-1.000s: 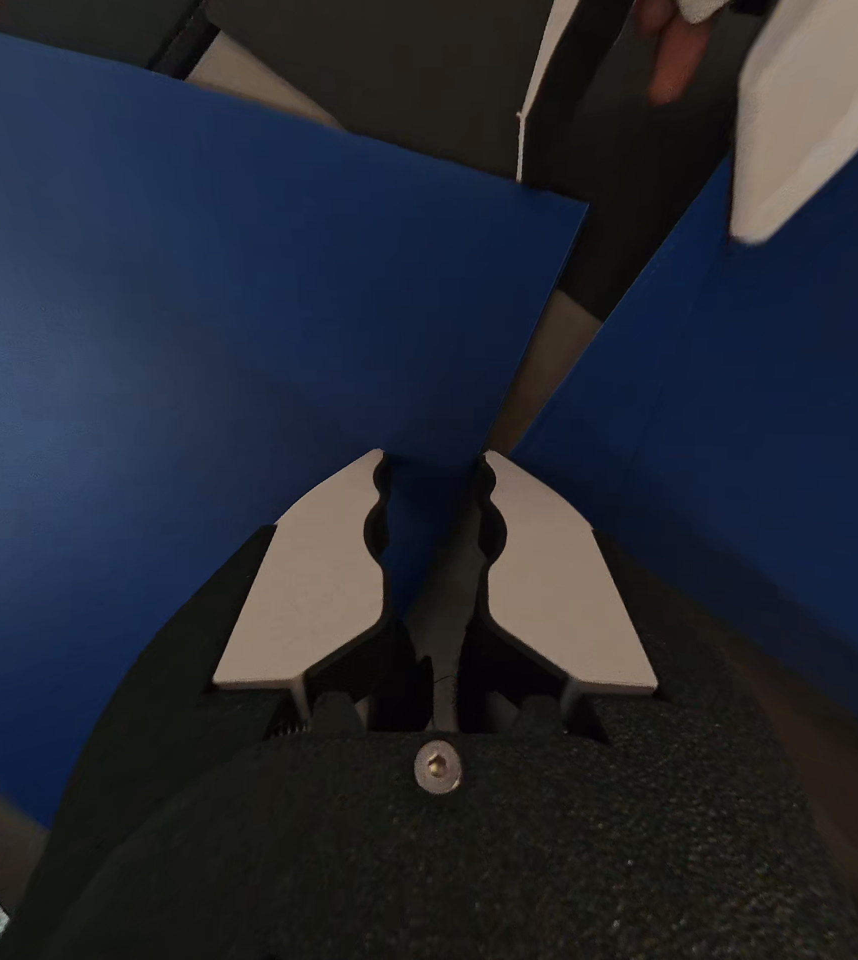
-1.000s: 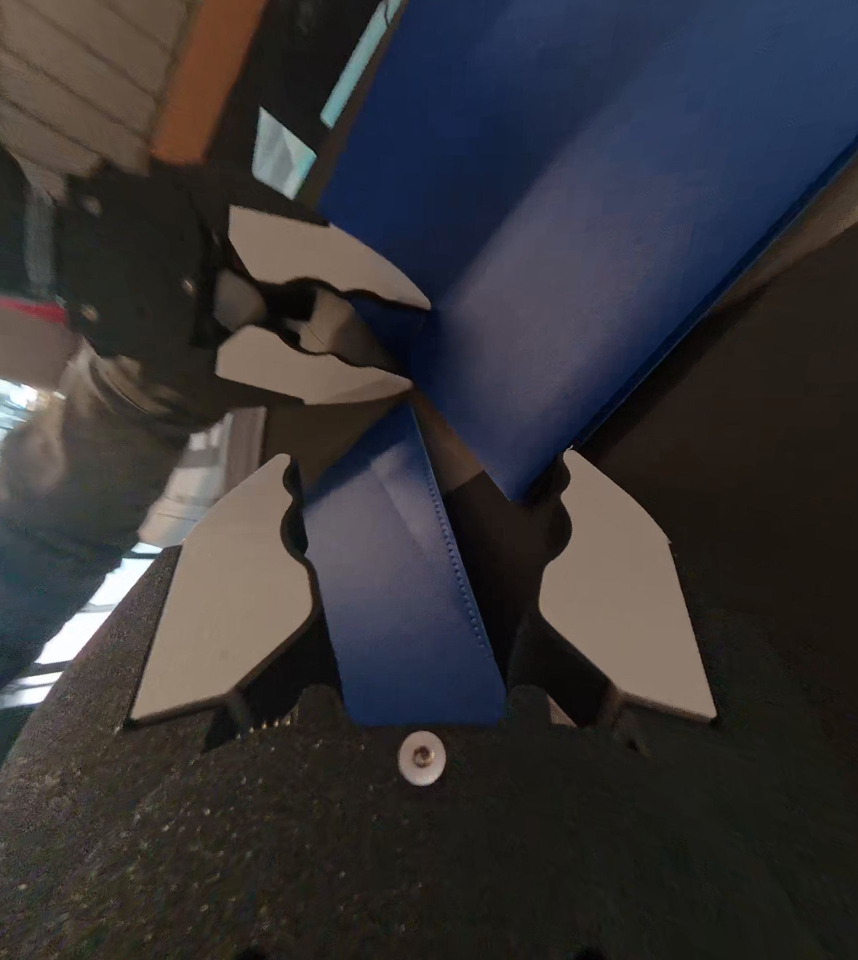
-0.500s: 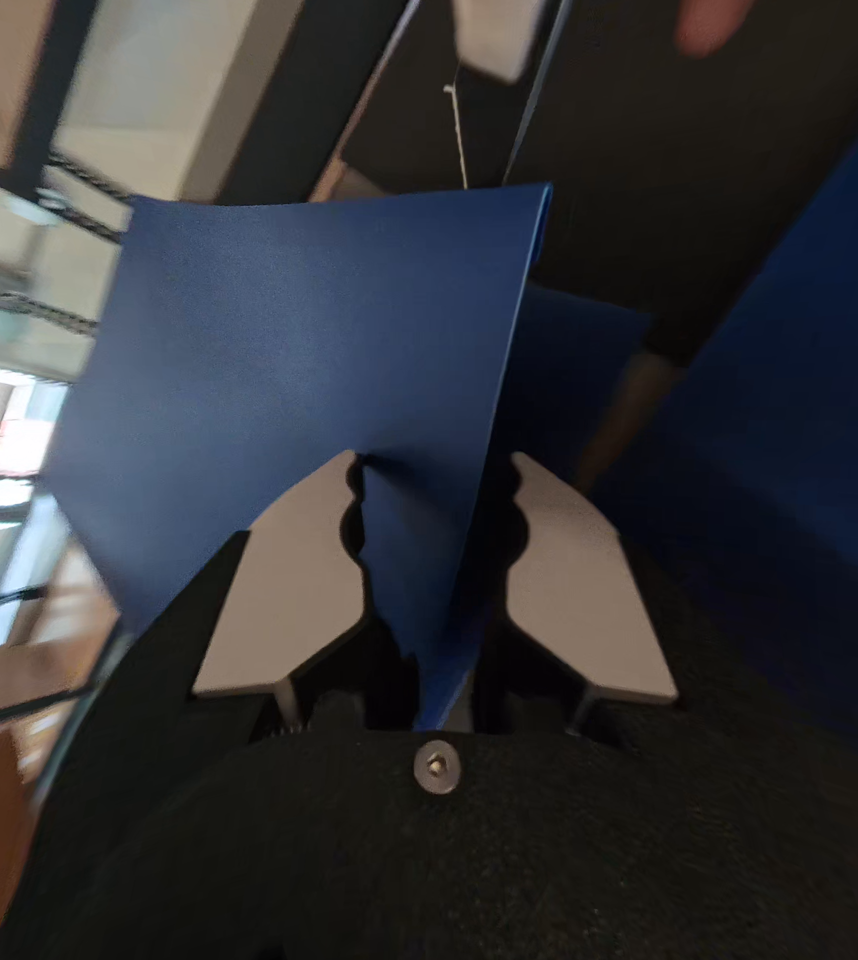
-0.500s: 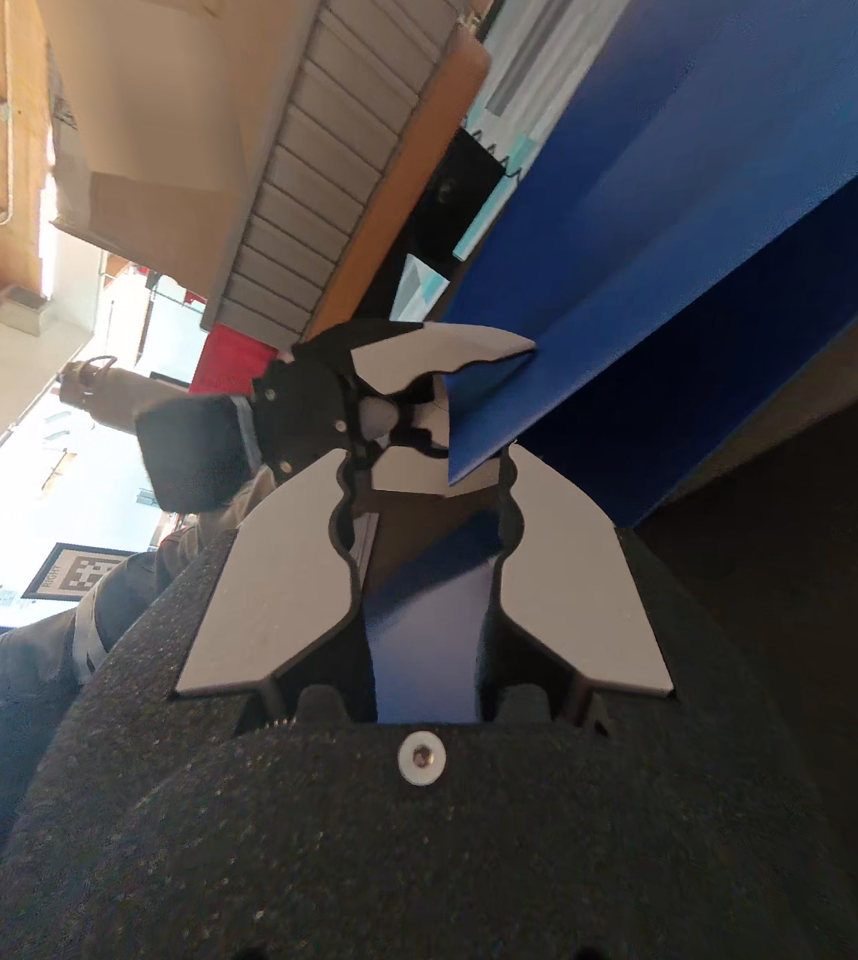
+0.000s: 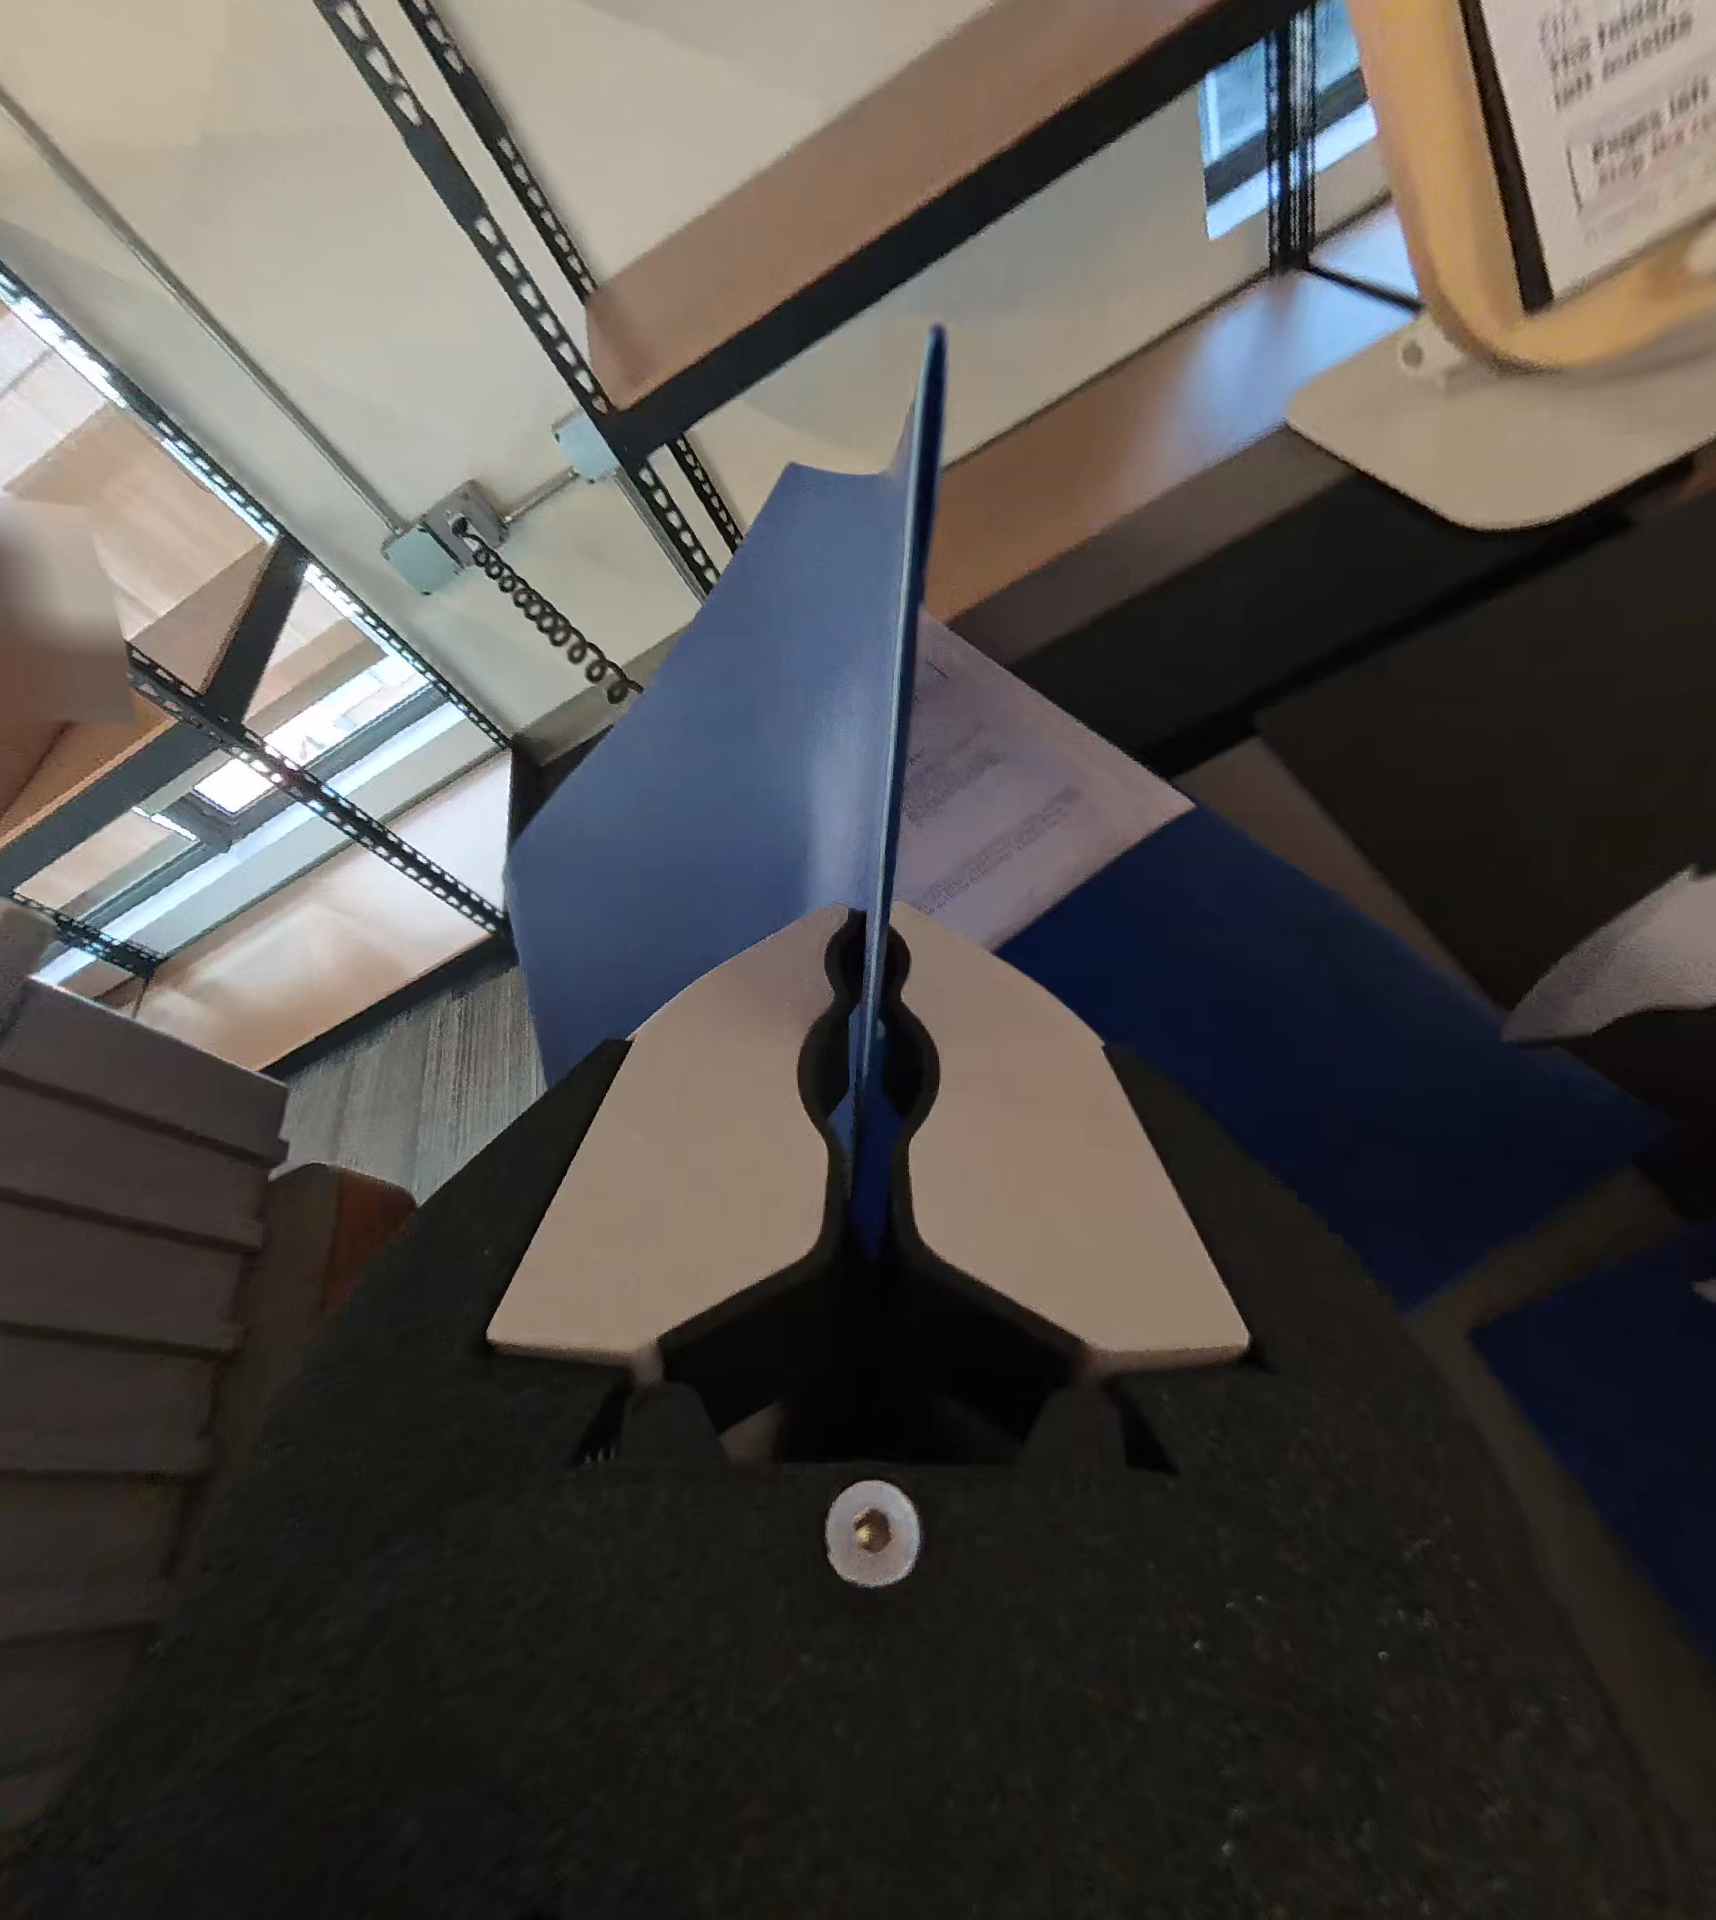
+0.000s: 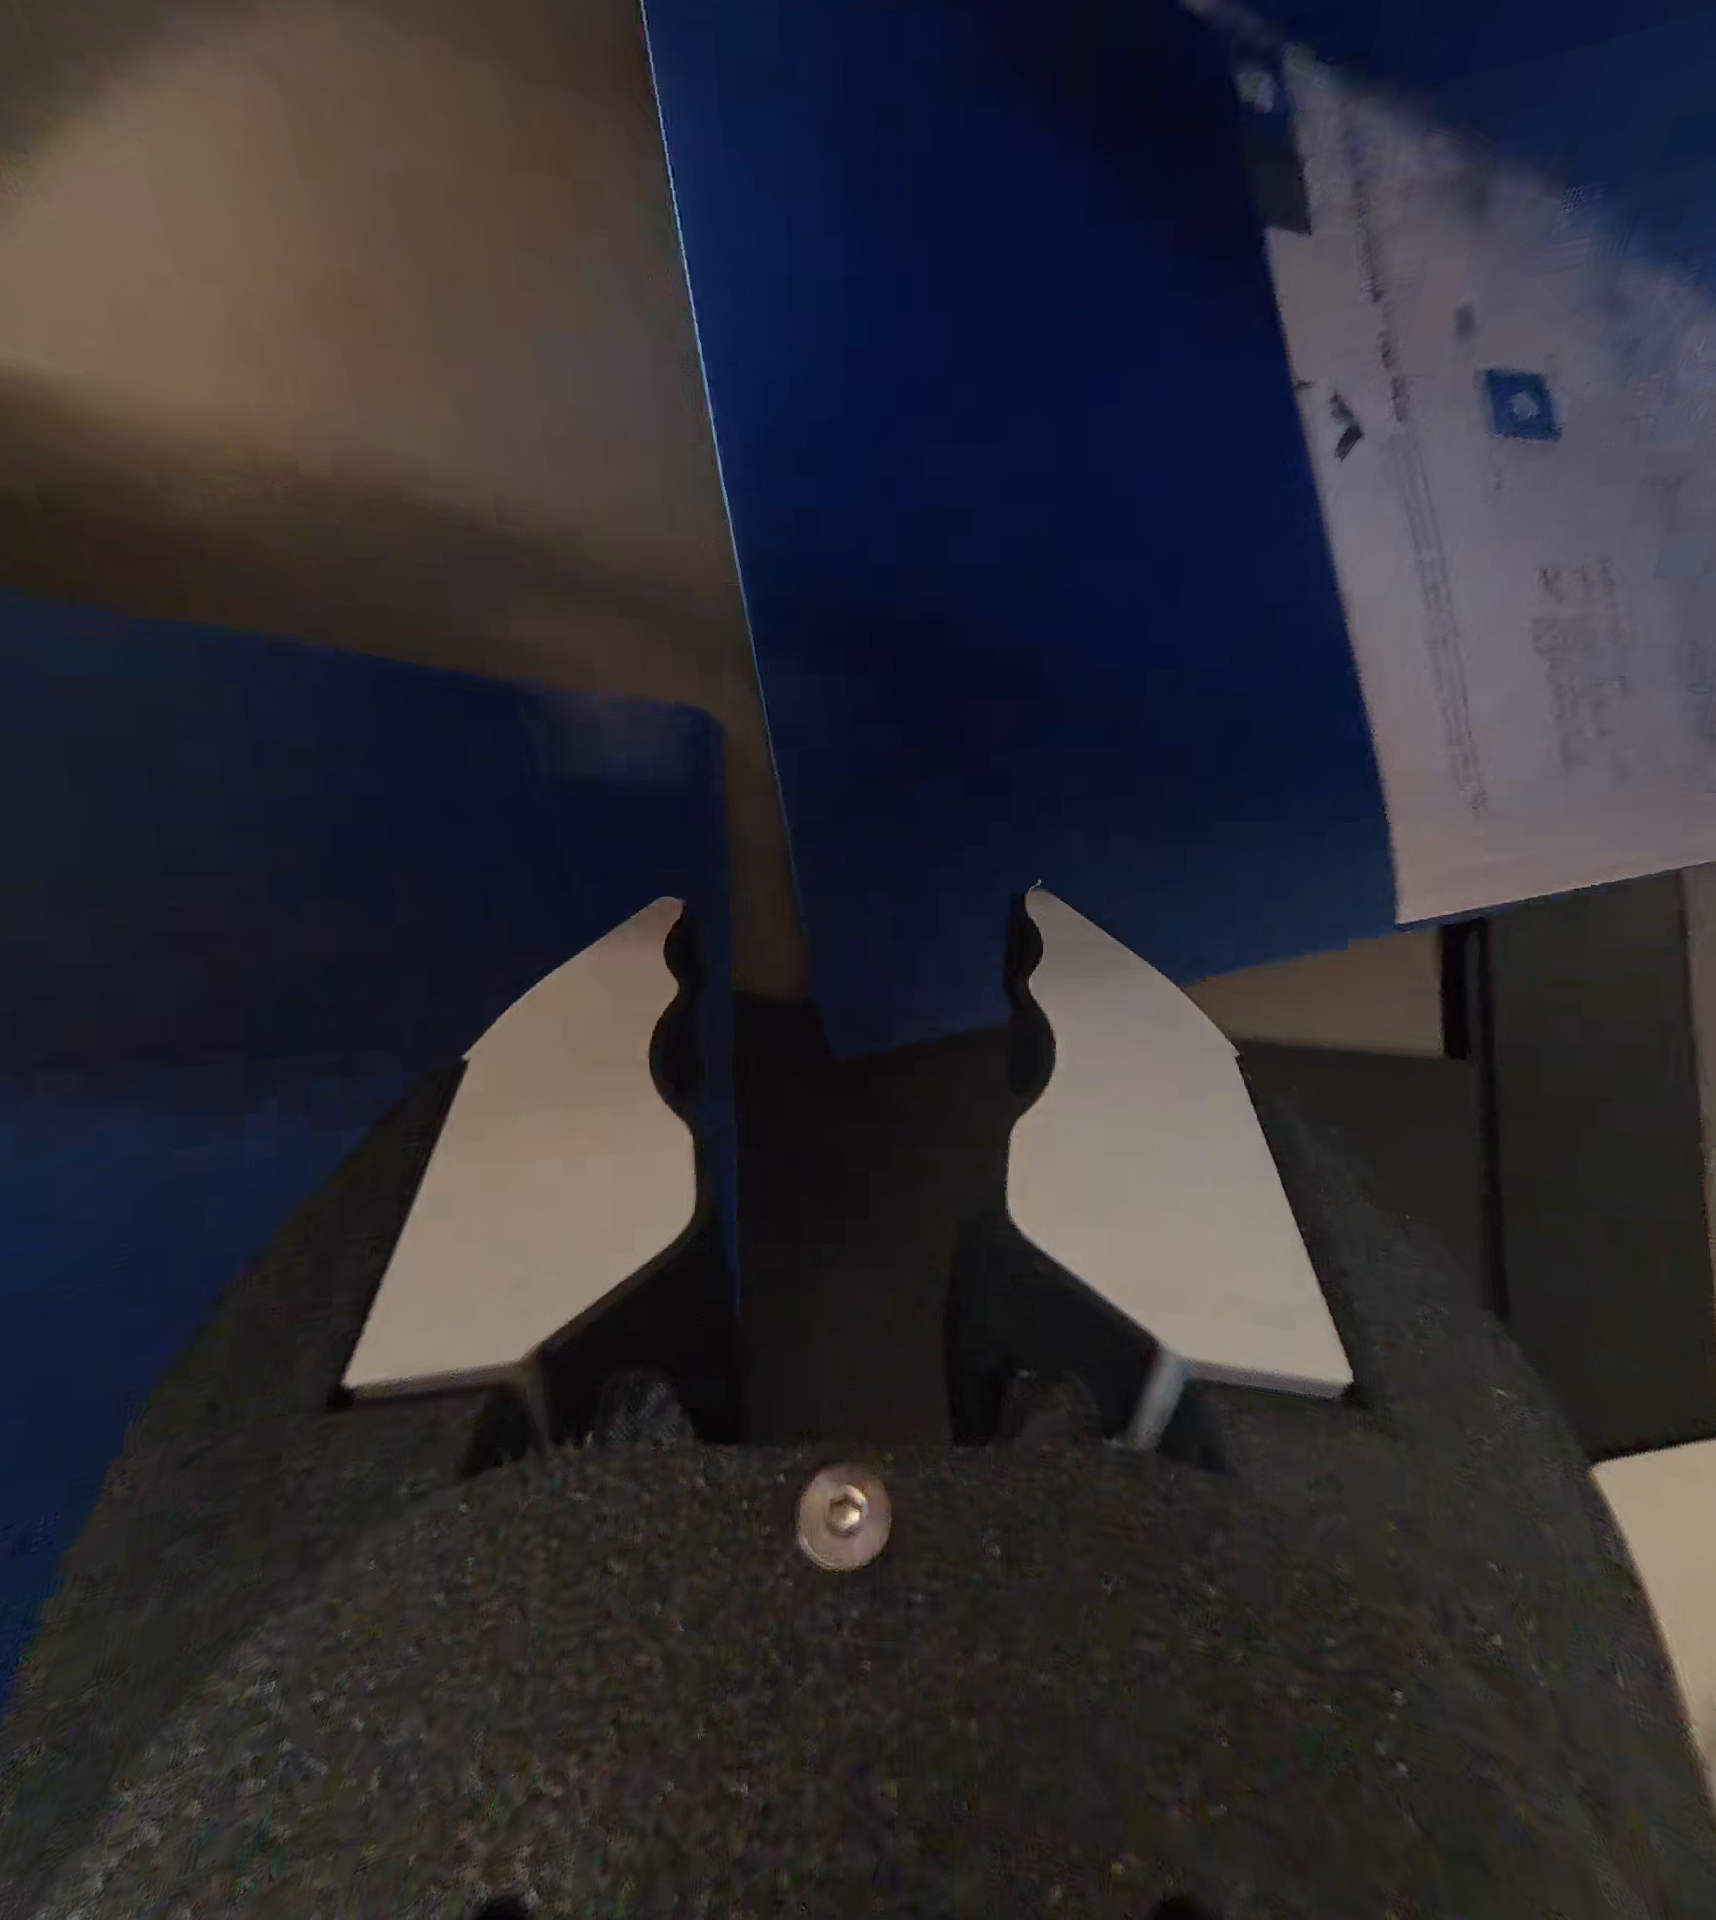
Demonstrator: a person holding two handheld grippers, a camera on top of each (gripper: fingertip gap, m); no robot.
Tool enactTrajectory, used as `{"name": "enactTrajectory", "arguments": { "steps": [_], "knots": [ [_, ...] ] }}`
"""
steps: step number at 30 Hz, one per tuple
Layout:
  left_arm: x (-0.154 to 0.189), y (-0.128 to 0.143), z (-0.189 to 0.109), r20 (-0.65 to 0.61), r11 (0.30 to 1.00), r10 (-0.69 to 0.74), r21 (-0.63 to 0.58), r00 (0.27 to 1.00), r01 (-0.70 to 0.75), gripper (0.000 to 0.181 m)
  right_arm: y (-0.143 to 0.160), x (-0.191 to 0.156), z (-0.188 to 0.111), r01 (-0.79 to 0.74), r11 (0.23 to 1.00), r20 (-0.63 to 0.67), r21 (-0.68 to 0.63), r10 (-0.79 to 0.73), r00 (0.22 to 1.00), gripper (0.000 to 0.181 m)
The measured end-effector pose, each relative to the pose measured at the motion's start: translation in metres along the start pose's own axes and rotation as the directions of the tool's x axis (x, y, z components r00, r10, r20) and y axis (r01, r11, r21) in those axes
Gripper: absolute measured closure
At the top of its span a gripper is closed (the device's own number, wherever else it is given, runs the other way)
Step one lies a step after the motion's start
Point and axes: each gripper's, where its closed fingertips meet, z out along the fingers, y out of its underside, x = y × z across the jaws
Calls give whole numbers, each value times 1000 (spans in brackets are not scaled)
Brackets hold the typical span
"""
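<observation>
In the left wrist view my left gripper [image 5: 869, 925] is shut on the edge of a blue folder cover [image 5: 729, 779], which stands edge-on and rises from between the pads. A white printed sheet [image 5: 999, 800] lies inside the folder, on its other blue flap [image 5: 1301, 1091]. My right gripper [image 5: 1685, 1132] shows at the right edge of that view. In the right wrist view my right gripper [image 6: 852, 900] is open. A corner of the blue folder [image 6: 989, 520] hangs between its fingers without being pinched. Another blue panel [image 6: 314, 883] lies to the left and the white sheet [image 6: 1560, 520] to the upper right.
Perforated metal shelf rails [image 5: 521, 270] and a wooden shelf [image 5: 833, 208] stand behind. Stacked grey trays [image 5: 54, 1195] are at the left. A framed sign on a white base [image 5: 1456, 436] is at the upper right. A dark cabinet [image 6: 1612, 1143] is at the right. Across from one pair of fingers to the other is roughly 20 centimeters.
My left gripper was open around the blue cover and has now closed on its edge. Both views have swung; the folder has opened and the white sheet now shows. My right gripper stays open.
</observation>
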Motion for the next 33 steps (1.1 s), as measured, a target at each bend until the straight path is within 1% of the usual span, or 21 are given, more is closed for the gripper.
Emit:
{"name": "enactTrajectory", "arguments": {
  "steps": [2, 3, 7, 9, 11, 14, 17, 18, 19, 20, 22, 23, 24, 25, 26, 27, 30, 31, 33],
  "knots": [
    [-11, -9, -6, 14, 998, -44, 36, 999, 44, 180, 9, 1, 6, -19, 999, 29, -50, 20, 999, 123],
    [-17, -14, -10, 21, 996, -69, 58, 997, 67, 180, 14, 3, 7, -1, 997, 33, -73, 4, 999, 123],
    [-38, -24, -23, 38, 986, -128, 115, 991, 123, 180, 18, 10, 8, 110, 989, -9, -101, -111, 994, 129],
    [-47, -28, -28, 39, 981, -156, 124, 987, 150, 180, 17, 12, 10, 180, 976, -29, -119, -185, 982, 139],
    [-57, -30, -34, 47, 978, -174, 126, 984, 167, 180, 15, 14, 13, 250, 958, -41, -140, -258, 965, 147],
    [-70, -33, -41, 76, 982, -161, 114, 984, 152, 180, 13, 15, 14, 326, 932, -50, -157, -337, 940, 149],
    [-87, -37, -49, 109, 979, -181, 113, 977, 168, 180, 11, 16, 12, 443, 877, -101, -186, -465, 879, 150],
    [-93, -39, -51, 125, 978, -188, 116, 974, 174, 180, 7, 14, 12, 463, 869, -125, -173, -486, 865, 147],
    [-98, -41, -52, 129, 975, -202, 120, 971, 187, 180, 0, 11, 10, 460, 877, -155, -141, -478, 865, 137],
    [-101, -45, -53, 127, 971, -219, 126, 967, 203, 180, -10, 8, 9, 436, 894, -185, -102, -448, 875, 129],
    [-105, -52, -53, 120, 962, -250, 139, 961, 234, 180, -34, 5, 8, 372, 928, -236, -14, -364, 901, 125],
    [-106, -56, -52, 115, 957, -269, 143, 956, 252, 180, -44, 3, 12, 335, 942, -239, 23, -320, 917, 119],
    [-107, -59, -52, 113, 952, -285, 146, 952, 268, 180, -50, 0, 18, 305, 952, -232, 28, -290, 928, 111],
    [-108, -62, -52, 112, 950, -292, 152, 950, 274, 180, -50, 3, 25, 296, 955, -248, -8, -289, 925, 106],
    [-110, -63, -53, 116, 949, -294, 151, 949, 275, 180, -46, 11, 31, 309, 949, -287, -69, -315, 905, 105],
    [-111, -64, -54, 122, 949, -294, 151, 948, 276, 180, -42, 18, 36, 334, 935, -316, -118, -354, 880, 110],
    [-116, -62, -61, 130, 950, -294, 148, 947, 275, 179, -32, 26, 41, 443, 870, -328, -215, -492, 807, 139],
    [-118, -60, -64, 139, 952, -289, 150, 947, 268, 179, -25, 32, 41, 486, 826, -339, -285, -561, 755, 161],
    [-121, -54, -67, 144, 948, -298, 159, 944, 276, 179, -20, 46, 31, 587, 700, -404, -407, -714, 571, 175]
  ]
}}
